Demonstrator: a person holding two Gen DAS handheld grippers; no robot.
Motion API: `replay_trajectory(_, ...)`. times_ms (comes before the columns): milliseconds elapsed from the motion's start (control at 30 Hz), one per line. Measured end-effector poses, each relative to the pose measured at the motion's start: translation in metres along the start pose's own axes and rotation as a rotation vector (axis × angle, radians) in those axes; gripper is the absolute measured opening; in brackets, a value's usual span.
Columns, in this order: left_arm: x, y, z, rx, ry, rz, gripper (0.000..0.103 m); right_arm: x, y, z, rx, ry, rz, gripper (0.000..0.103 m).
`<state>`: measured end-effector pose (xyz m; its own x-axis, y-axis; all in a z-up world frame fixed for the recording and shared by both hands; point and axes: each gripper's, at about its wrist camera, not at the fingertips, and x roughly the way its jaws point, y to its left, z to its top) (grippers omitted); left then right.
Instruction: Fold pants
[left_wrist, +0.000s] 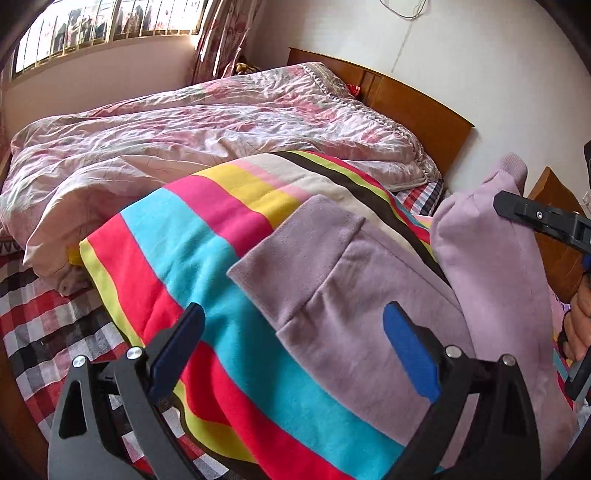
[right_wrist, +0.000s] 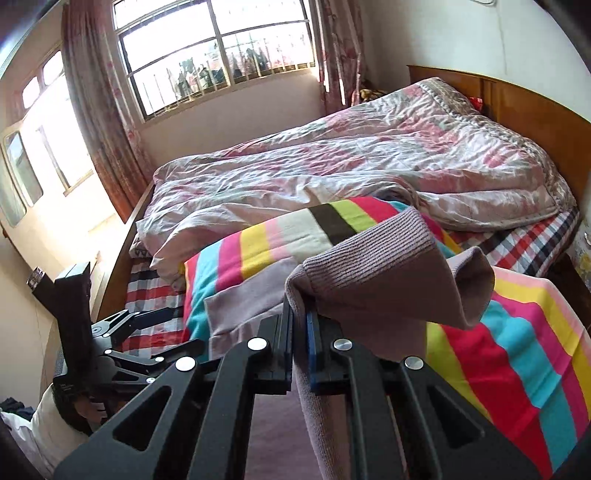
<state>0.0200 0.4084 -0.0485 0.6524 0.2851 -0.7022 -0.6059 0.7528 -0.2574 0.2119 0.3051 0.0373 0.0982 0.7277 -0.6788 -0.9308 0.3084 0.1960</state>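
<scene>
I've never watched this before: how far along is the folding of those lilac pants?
Early to midway. Done: the pants lie spread on the striped blanket. In hand: the right claw is shut on the ribbed cuff, lifting one end. The left claw hangs open above the cloth. Left: laying that end over and flattening it.

Daylight enters through the barred, metal-framed window (right_wrist: 218, 55) beyond the fingertips; panes are overexposed to white. Wall and floor left of the right-hand fingers are washed out by glare. Both views are bright, shadows soft. Strong fisheye bending, dark vignetted corners. Slight motion blur on the striped multicoloured fleece blanket (left_wrist: 207, 236).
</scene>
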Motion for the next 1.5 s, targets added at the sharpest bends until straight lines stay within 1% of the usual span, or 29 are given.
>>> replay_trajectory(33, -0.004, 0.01, -0.004, -0.02, 0.002, 0.017, 0.097, 0.014, 0.021, 0.0, -0.025, 0.025, 0.033, 0.012)
replay_trajectory(67, -0.007, 0.019, -0.007, -0.036, 0.009, 0.03, 0.097, 0.028, 0.039, 0.0, -0.053, 0.054, 0.061, 0.018)
replay_trajectory(100, -0.009, 0.028, -0.012, -0.048, 0.016, 0.041, 0.097, 0.04, 0.052, -0.002, -0.071, 0.076, 0.099, 0.034)
replay_trajectory(133, -0.011, 0.035, -0.015, -0.057, 0.023, 0.053, 0.097, 0.046, 0.059, -0.003, -0.075, 0.081, 0.123, 0.038)
replay_trajectory(200, -0.015, 0.044, -0.024, -0.07, 0.037, 0.059, 0.097, 0.04, 0.06, -0.005, -0.058, 0.062, 0.136, 0.038)
replay_trajectory(267, -0.016, 0.048, -0.026, -0.077, 0.042, 0.043, 0.097, 0.022, 0.044, -0.009, -0.035, 0.027, 0.103, 0.038)
replay_trajectory(300, -0.016, 0.048, -0.025, -0.082, 0.045, 0.023, 0.097, 0.009, 0.032, -0.013, -0.025, 0.013, 0.073, 0.038)
replay_trajectory(367, -0.011, 0.044, -0.022, -0.1, 0.055, -0.054, 0.097, -0.018, 0.008, -0.027, -0.011, -0.005, 0.016, 0.038)
replay_trajectory(433, -0.005, 0.033, -0.019, -0.1, 0.061, -0.133, 0.096, -0.044, -0.011, -0.053, -0.011, -0.002, -0.036, 0.038)
replay_trajectory(500, 0.002, 0.02, -0.015, -0.084, 0.073, -0.189, 0.096, -0.063, -0.02, -0.087, -0.019, 0.021, -0.073, 0.038)
replay_trajectory(533, 0.006, 0.013, -0.012, -0.078, 0.078, -0.205, 0.095, -0.071, -0.02, -0.105, -0.028, 0.036, -0.093, 0.038)
replay_trajectory(567, 0.01, 0.006, -0.01, -0.07, 0.083, -0.213, 0.09, -0.078, -0.019, -0.124, -0.039, 0.053, -0.111, 0.038)
replay_trajectory(633, 0.018, -0.006, -0.006, -0.042, 0.091, -0.221, 0.085, -0.088, -0.014, -0.16, -0.053, 0.079, -0.125, 0.037)
replay_trajectory(700, 0.023, -0.014, -0.003, -0.027, 0.09, -0.212, 0.082, -0.097, -0.008, -0.191, -0.055, 0.099, -0.125, 0.037)
replay_trajectory(767, 0.029, -0.017, -0.001, -0.024, 0.093, -0.215, 0.074, -0.098, -0.001, -0.214, -0.041, 0.128, -0.104, 0.036)
replay_trajectory(833, 0.039, -0.016, -0.002, -0.038, 0.109, -0.203, 0.07, -0.092, 0.01, -0.232, -0.065, 0.163, -0.089, 0.033)
replay_trajectory(900, 0.046, -0.011, -0.004, -0.062, 0.114, -0.191, 0.068, -0.084, 0.021, -0.241, -0.105, 0.191, -0.096, 0.029)
replay_trajectory(967, 0.05, -0.007, -0.006, -0.074, 0.11, -0.184, 0.064, -0.078, 0.027, -0.245, -0.131, 0.198, -0.106, 0.025)
replay_trajectory(1100, 0.048, -0.005, -0.009, -0.068, 0.106, -0.178, 0.063, -0.071, 0.03, -0.252, -0.183, 0.219, -0.154, 0.022)
replay_trajectory(1167, 0.048, -0.005, -0.01, -0.066, 0.109, -0.171, 0.063, -0.074, 0.025, -0.251, -0.173, 0.215, -0.139, 0.02)
replay_trajectory(1267, 0.047, -0.004, -0.01, -0.069, 0.111, -0.169, 0.063, -0.08, 0.02, -0.251, -0.142, 0.207, -0.115, 0.02)
replay_trajectory(1333, 0.048, -0.005, -0.01, -0.065, 0.114, -0.164, 0.064, -0.079, 0.016, -0.252, -0.142, 0.221, -0.137, 0.019)
replay_trajectory(1400, 0.047, -0.005, -0.01, -0.057, 0.117, -0.154, 0.065, -0.079, 0.016, -0.253, -0.148, 0.219, -0.14, 0.018)
replay_trajectory(1500, 0.046, -0.007, -0.011, -0.056, 0.123, -0.155, 0.068, -0.077, 0.026, -0.253, -0.214, 0.233, -0.168, 0.019)
